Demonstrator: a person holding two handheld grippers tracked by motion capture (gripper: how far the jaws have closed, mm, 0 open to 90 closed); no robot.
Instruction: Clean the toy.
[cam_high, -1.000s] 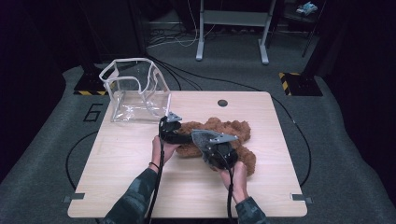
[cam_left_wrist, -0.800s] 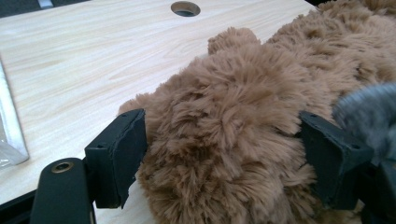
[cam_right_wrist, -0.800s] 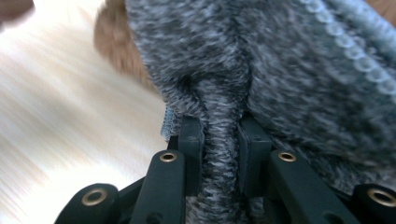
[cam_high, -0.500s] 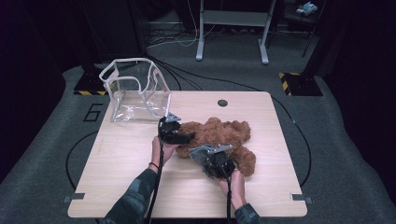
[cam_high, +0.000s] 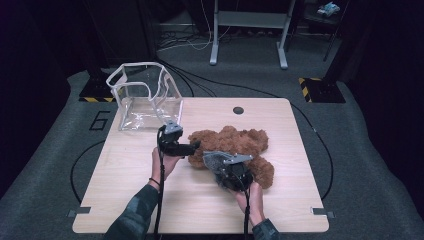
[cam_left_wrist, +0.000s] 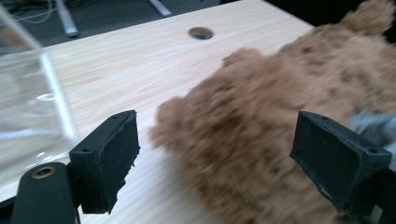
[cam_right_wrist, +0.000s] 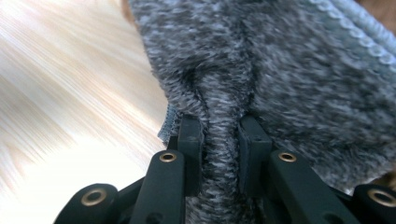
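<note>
Here, right tongs (cam_right_wrist: 219, 140) pinch grey fabric (cam_right_wrist: 289, 70) — left tongs (cam_left_wrist: 217, 158) gape, just widened.

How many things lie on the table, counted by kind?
Teddy bear: 1
Grey cloth: 1
Clear bag: 1
Hand-held gripper: 2, left and right
Total: 5

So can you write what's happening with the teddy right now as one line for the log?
left gripper: open, jaws just opening, at fluffy brown teddy bear | right gripper: shut on grey knitted cloth | clear plastic bag: upright, behind
</note>
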